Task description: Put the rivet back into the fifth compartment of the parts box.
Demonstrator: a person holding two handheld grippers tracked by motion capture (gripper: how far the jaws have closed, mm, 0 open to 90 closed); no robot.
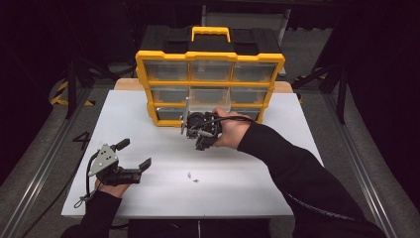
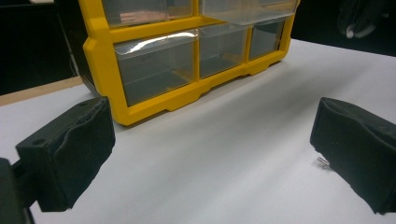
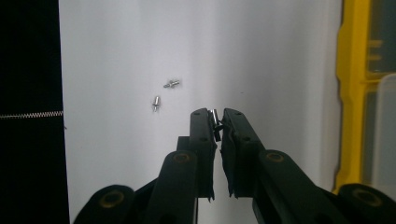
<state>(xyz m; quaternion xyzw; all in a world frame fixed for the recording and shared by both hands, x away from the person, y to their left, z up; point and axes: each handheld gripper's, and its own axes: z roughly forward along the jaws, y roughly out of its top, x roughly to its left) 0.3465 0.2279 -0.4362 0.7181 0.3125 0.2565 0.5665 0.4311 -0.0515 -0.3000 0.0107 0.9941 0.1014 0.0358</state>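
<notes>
Right claw (image 3: 215, 116) pinches small pin (image 3: 213, 115), axis along jaws.

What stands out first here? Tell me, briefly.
The yellow drawer organizer at the table's far edge, one clear middle drawer pulled out. In front of it, the right gripper pinches a tiny metal pin; two more pins lie loose on the white table.

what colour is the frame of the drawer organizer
Yellow, around clear drawers; the organizer frame shows best in the left gripper view.
</notes>
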